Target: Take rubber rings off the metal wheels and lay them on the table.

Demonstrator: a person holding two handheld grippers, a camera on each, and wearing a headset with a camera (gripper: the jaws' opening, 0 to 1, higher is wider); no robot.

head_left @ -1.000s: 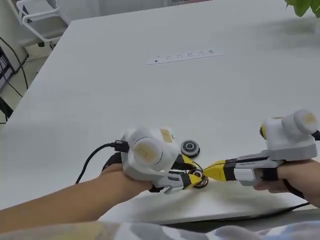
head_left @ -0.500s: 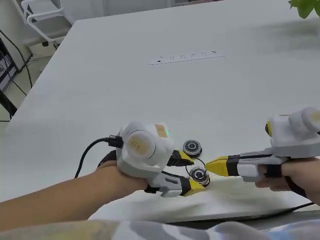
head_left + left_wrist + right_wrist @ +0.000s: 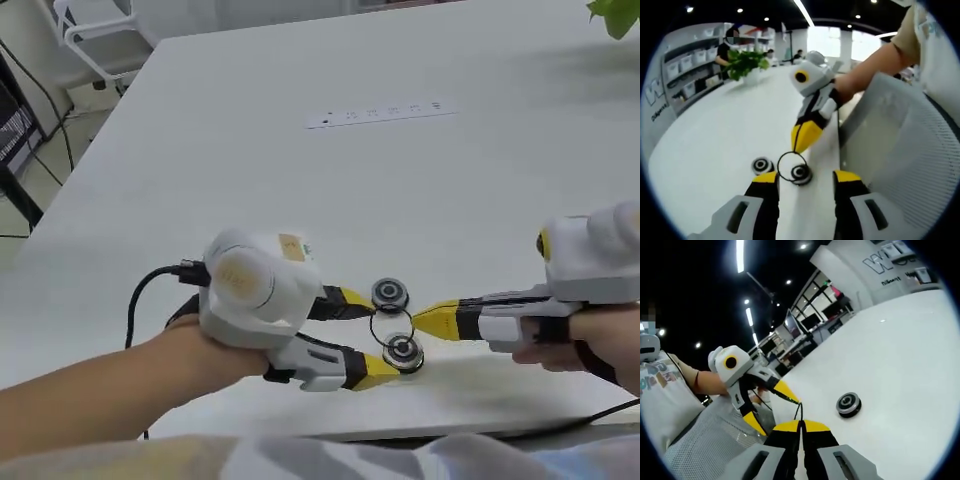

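The right gripper point(image 3: 422, 322) reaches in from the right, its jaws pressed together on the edge of a thin black rubber ring point(image 3: 390, 327). The ring hangs as an open loop over the near metal wheel point(image 3: 403, 351); whether the 2 touch I cannot tell. The left gripper point(image 3: 370, 335) has its jaws spread, with that wheel just ahead of the gap between them. The 2nd metal wheel point(image 3: 388, 293) sits just beyond on the white tabletop point(image 3: 300, 190)

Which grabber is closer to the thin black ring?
Right. The right gripper is shut on the ring; the left gripper is open beside it, not gripping it.
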